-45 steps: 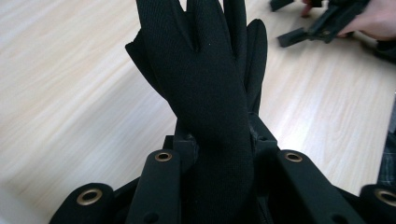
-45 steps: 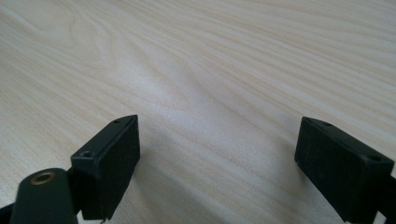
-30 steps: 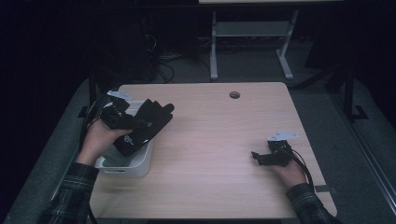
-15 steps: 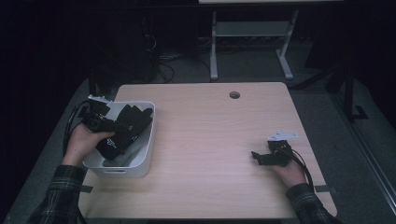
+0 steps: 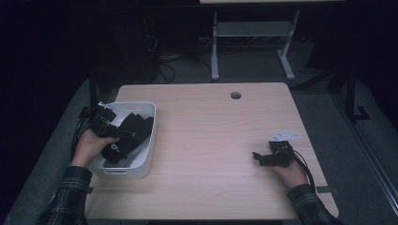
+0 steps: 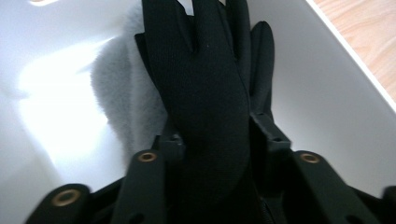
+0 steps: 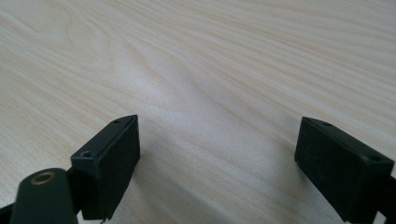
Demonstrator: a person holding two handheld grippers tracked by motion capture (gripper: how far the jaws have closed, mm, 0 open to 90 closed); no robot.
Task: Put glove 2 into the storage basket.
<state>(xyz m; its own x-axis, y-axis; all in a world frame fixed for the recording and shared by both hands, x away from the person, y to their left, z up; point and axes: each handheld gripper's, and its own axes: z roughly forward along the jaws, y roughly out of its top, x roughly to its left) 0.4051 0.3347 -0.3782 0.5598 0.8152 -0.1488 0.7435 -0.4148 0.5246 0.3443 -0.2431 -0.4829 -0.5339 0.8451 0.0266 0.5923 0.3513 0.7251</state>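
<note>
A black knit glove (image 5: 130,137) lies in a white bin (image 5: 141,166) at the table's left. My left gripper (image 5: 119,133) is down inside the bin with it. In the left gripper view the glove (image 6: 205,84) runs between the two jaws of the left gripper (image 6: 219,135), its fingers pointing away. The jaws have just been opening and the glove still lies between them. Something grey and fuzzy (image 6: 121,98) sits beneath the glove on the bin's floor. My right gripper (image 5: 259,158) rests on the table at the right, open with nothing between its jaws (image 7: 219,158).
The wooden table (image 5: 211,140) has a round cable hole (image 5: 235,95) near its far edge. The bin's white wall (image 6: 327,93) rises close on the right of my left gripper. A white table frame (image 5: 253,33) stands on the floor beyond.
My left hand has come down and to the left, carrying the black glove from over the bin's edge into the bin. The right hand has stayed where it was.
</note>
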